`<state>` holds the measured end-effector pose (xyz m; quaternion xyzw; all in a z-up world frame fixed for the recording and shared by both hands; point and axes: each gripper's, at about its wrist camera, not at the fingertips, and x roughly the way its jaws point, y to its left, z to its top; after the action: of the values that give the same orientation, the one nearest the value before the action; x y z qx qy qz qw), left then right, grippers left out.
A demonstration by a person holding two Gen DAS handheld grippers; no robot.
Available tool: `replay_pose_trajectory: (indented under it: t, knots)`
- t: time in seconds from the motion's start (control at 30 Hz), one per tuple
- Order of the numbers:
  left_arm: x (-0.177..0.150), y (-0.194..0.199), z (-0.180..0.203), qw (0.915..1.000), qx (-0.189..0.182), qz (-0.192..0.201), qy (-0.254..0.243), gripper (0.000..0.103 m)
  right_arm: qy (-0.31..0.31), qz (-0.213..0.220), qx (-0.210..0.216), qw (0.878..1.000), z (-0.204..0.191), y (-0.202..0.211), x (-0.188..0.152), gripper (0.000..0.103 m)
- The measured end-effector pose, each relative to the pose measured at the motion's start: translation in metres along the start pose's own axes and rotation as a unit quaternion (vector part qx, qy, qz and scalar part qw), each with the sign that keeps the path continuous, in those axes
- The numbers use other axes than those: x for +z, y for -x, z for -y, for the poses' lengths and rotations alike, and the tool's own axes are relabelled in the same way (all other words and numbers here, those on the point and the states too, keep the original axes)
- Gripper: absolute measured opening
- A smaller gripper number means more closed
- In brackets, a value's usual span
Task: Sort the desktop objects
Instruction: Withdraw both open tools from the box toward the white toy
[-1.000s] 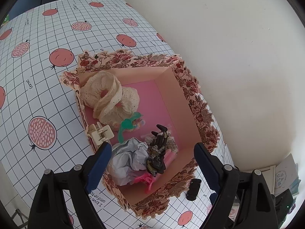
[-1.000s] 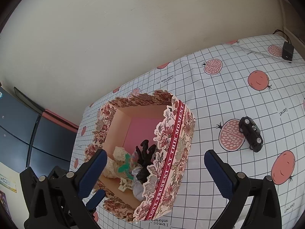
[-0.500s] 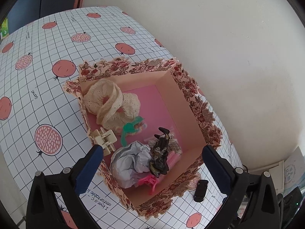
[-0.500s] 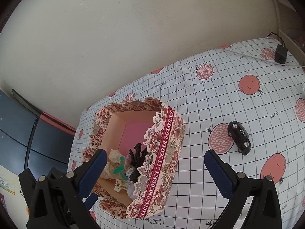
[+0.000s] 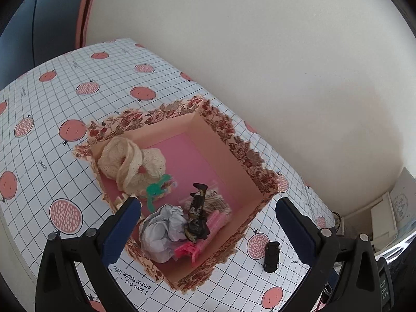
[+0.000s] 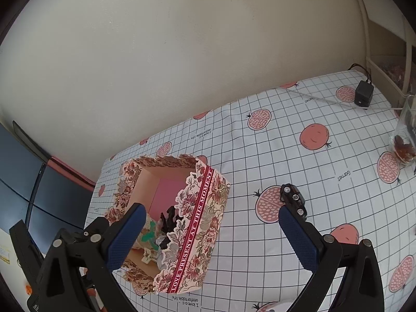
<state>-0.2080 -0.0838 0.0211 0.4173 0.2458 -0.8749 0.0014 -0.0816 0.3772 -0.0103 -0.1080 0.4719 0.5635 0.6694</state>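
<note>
Left wrist view: my left gripper (image 5: 205, 217), jaws apart and empty, hangs over the floral box (image 5: 241, 153) at frame centre, which already holds a cream scrunchie (image 5: 130, 161), crumpled paper (image 5: 162, 231), a dark figurine (image 5: 196, 218) and a pink clip (image 5: 200, 241).

Right wrist view: my right gripper (image 6: 210, 236), jaws likewise apart, faces the counter (image 6: 299, 109). The toy car (image 6: 293, 200), right of centre, lies outside the box; sorting seems nearly complete.

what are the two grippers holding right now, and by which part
Nothing is held. The left gripper is open above the floral box, and the right gripper is open too, with the black toy car lying loose on the tablecloth.
</note>
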Motion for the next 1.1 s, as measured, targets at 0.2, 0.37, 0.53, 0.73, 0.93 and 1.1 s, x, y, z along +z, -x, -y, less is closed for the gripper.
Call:
replay_pose_trajectory:
  t: [0.2, 0.37, 0.53, 0.73, 0.93, 1.1]
  knots:
    - [-0.008, 0.009, 0.032, 0.9981, -0.016, 0.018, -0.056, 0.103, 0.001, 0.026, -0.011, 1.0, 0.009, 0.023, 0.008, 0.103]
    - [-0.019, 0.015, 0.054, 0.9945, -0.035, 0.02, -0.097, 0.103, 0.018, 0.043, -0.038, 0.998, 0.016, 0.039, 0.008, 0.103]
    - [-0.031, 0.019, 0.068, 0.9908, -0.048, 0.013, -0.126, 0.103, 0.024, 0.059, -0.053, 0.997, 0.027, 0.055, 0.008, 0.103]
    - [-0.053, 0.013, 0.084, 0.987, -0.045, -0.015, -0.154, 0.103, 0.016, 0.06, -0.08, 0.995, 0.05, 0.061, 0.008, 0.103]
    - [-0.074, 0.005, 0.089, 0.9847, -0.051, -0.044, -0.161, 0.103, 0.019, 0.036, -0.113, 0.993, 0.072, 0.051, -0.001, 0.103]
    - [-0.093, 0.002, 0.096, 0.9813, -0.04, -0.055, -0.18, 0.103, 0.038, 0.015, -0.141, 0.989, 0.083, 0.043, -0.014, 0.103]
